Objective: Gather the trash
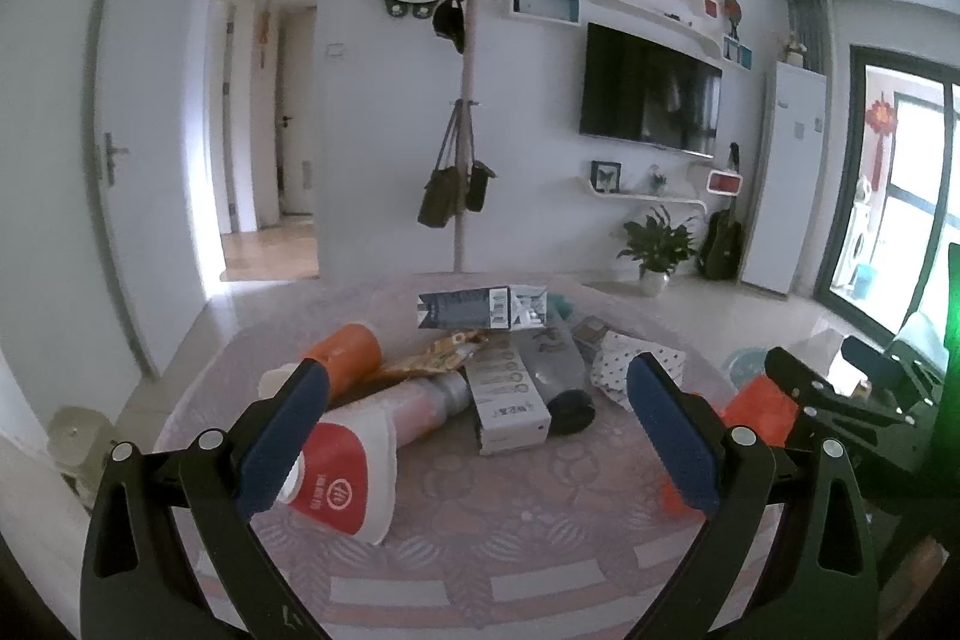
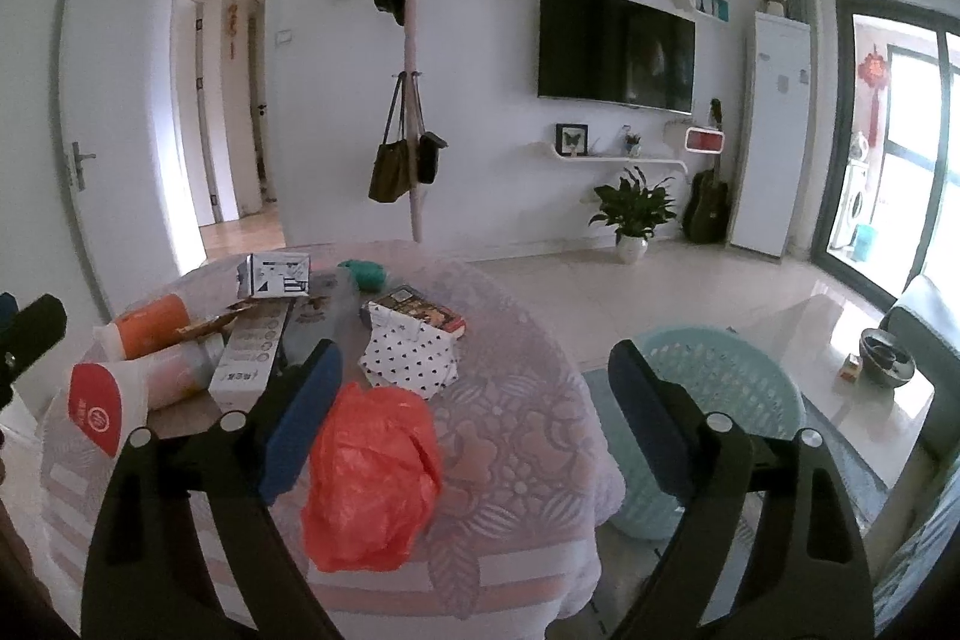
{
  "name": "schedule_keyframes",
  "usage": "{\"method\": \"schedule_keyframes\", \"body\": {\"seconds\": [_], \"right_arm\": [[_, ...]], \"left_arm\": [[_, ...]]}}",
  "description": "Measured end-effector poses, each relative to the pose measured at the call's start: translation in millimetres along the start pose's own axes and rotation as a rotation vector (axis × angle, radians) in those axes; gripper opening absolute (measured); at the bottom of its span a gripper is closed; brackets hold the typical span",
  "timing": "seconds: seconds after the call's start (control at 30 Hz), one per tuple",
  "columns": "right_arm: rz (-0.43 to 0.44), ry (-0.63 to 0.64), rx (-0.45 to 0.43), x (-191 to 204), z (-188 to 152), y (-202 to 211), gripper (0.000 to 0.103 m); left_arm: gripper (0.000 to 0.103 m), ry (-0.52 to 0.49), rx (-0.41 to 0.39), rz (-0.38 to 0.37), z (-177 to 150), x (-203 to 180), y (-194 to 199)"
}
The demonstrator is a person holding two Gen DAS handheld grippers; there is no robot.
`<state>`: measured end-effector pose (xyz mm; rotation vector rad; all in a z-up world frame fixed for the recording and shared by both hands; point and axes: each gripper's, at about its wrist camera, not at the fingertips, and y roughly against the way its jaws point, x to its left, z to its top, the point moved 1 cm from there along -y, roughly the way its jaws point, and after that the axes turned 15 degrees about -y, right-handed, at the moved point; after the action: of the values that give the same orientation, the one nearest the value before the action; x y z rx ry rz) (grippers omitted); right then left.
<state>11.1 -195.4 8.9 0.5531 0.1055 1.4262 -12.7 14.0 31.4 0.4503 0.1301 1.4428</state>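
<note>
Right tongs wide open — orange bag on counter between pads, seemingly untouched. Left tongs wide open — empty.

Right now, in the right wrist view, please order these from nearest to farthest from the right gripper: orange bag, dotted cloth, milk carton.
From the right gripper:
1. Orange bag, between its fingers, left of centre.
2. Dotted cloth, beyond the bag.
3. Milk carton, far side of the table, left.
</note>
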Motion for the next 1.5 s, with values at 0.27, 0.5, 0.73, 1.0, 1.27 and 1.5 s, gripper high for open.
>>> {"method": "schedule_keyframes", "body": {"seconds": [0.27,0.5,0.73,1.0,1.27,1.5], "right_arm": [[0.002,0.000,-0.005,-1,-2,4,0.086],[0.035,0.001,-0.031,-1,-4,26,0.086],[0.059,0.017,-0.018,5,-5,31,0.075],[0.100,0.047,0.011,24,-10,18,0.068],[0.138,0.048,0.048,40,-16,3,0.068],[0.121,0.057,0.165,54,-41,-32,0.068]], "left_arm": [[0.096,0.003,-0.016,0.007,-1,8,10],[0.096,0.066,-0.008,-0.002,-12,43,26],[0.096,0.090,0.011,-0.017,-24,74,28],[0.096,0.110,0.078,-0.043,-35,100,-3],[0.096,0.111,0.155,-0.139,-28,132,-61],[0.095,0.201,0.263,-0.230,-42,162,-139]]}}
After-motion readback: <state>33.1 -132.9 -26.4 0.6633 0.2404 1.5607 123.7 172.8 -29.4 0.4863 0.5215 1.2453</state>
